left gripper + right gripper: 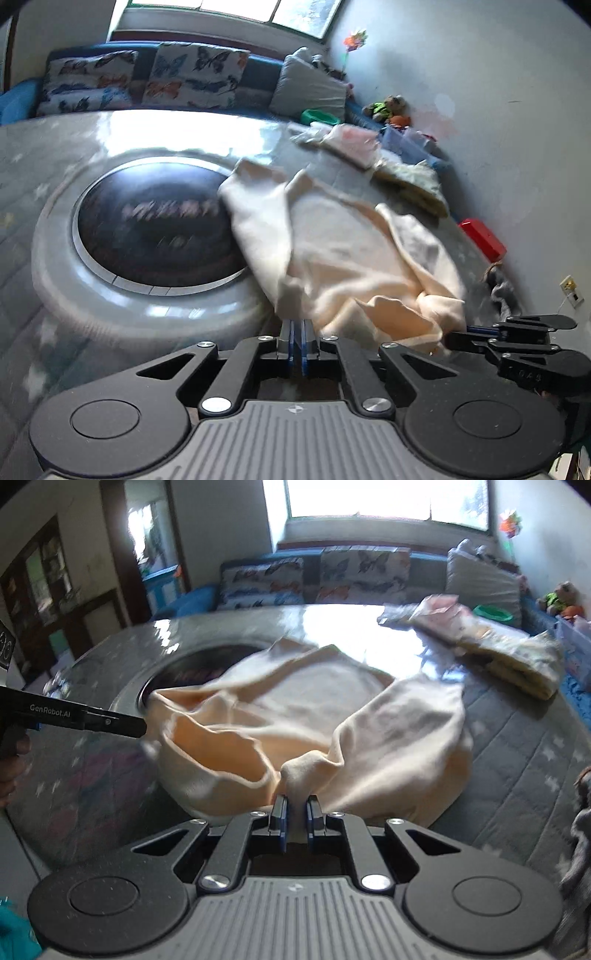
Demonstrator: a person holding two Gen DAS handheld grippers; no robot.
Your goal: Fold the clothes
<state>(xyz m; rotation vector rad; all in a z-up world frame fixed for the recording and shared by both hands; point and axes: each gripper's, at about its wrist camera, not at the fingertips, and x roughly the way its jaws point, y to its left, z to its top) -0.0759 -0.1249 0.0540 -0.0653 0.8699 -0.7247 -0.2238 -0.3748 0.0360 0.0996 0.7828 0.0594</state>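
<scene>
A cream garment (343, 254) lies bunched on the grey quilted table cover (22, 206), partly over a round dark inset. My left gripper (298, 325) is shut on the garment's near edge. My right gripper (296, 801) is shut on a pinched fold of the same garment (295, 716). The left gripper shows in the right wrist view (140, 727) at the garment's left corner. The right gripper shows in the left wrist view (458, 338) at the garment's right end.
Folded clothes (517, 657) lie at the far right of the table, with a pink piece (439, 613) behind. A round grey-rimmed dark disc (155, 229) sits left. A red box (482, 238), a sofa with butterfly cushions (147, 77) and a wall stand beyond.
</scene>
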